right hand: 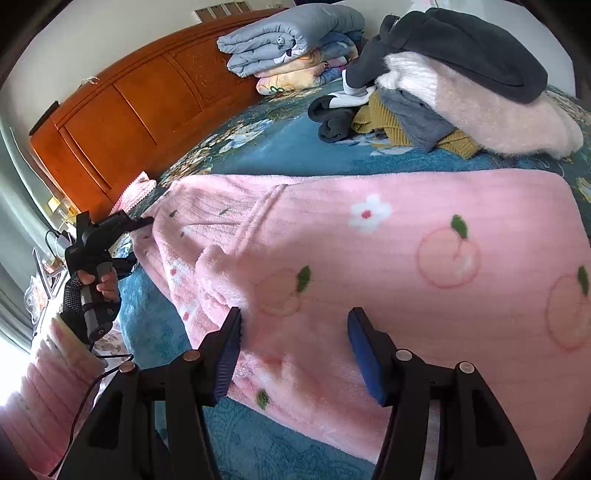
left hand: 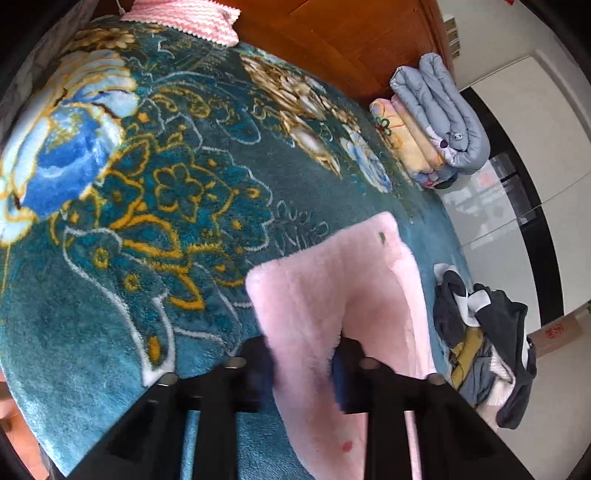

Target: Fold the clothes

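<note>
Soft pink fleece garment [right hand: 369, 258] spread on the bed [right hand: 266, 147].
Left claw [left hand: 303, 365] pinches its far edge; right claw [right hand: 293, 347], jaws apart, hovers over the near hem. Light, floppy: grip hems.

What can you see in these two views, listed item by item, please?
Garment: one, pink fleece with peach and flower print, spread on the bed.
Bedspread: one, teal with gold and blue flowers, covering the bed.
Clothes pile: one heap, dark grey, white, mustard, pale pink, behind the garment.
Quilts: one folded stack, grey-blue over yellow and pink, by the headboard.
Headboard: one, orange-brown wood.
Towel: one, pink-and-white ridged, by the headboard.
Left gripper: black, closed on a garment edge.
Right gripper: black with blue pads, open over the garment.
</note>
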